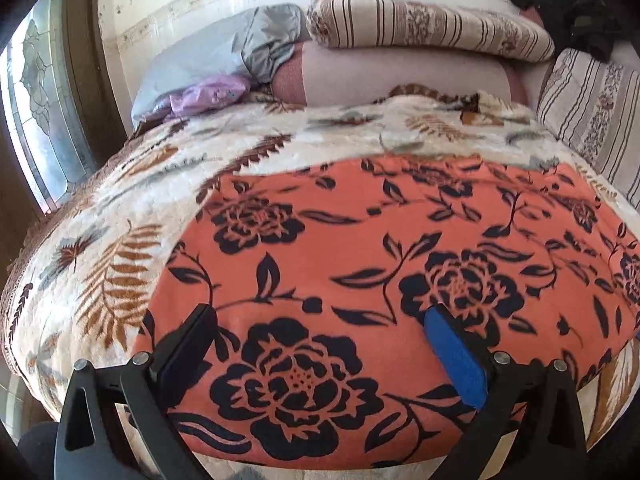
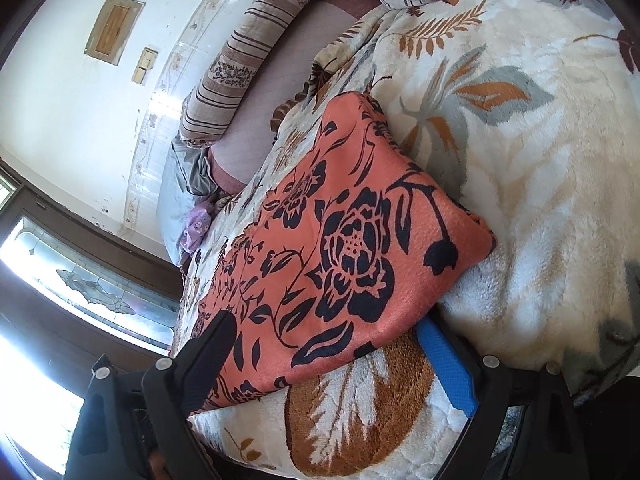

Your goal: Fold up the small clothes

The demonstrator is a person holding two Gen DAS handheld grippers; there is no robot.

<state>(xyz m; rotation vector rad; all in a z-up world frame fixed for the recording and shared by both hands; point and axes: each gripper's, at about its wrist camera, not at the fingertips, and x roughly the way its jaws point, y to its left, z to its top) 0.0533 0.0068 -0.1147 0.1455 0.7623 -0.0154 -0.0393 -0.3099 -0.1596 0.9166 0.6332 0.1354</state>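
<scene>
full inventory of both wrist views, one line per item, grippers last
floral garment: 1, orange with black flowers, spread flat on the blanket near the bed's front edge
blanket: 1, cream plush with brown and grey leaves, covering the bed
striped bolsters: 2 visible, beige with brown stripes, at the far end and far right of the bed
grey cloth: 1, by the wall at the bed's far left
purple cloth: 1, lilac, below the grey cloth
dark clothes: 1 heap, far right corner
window: 1, patterned glass, left of the bed
left gripper: open, over the garment's near edge
right gripper: open, straddling the garment's corner
</scene>
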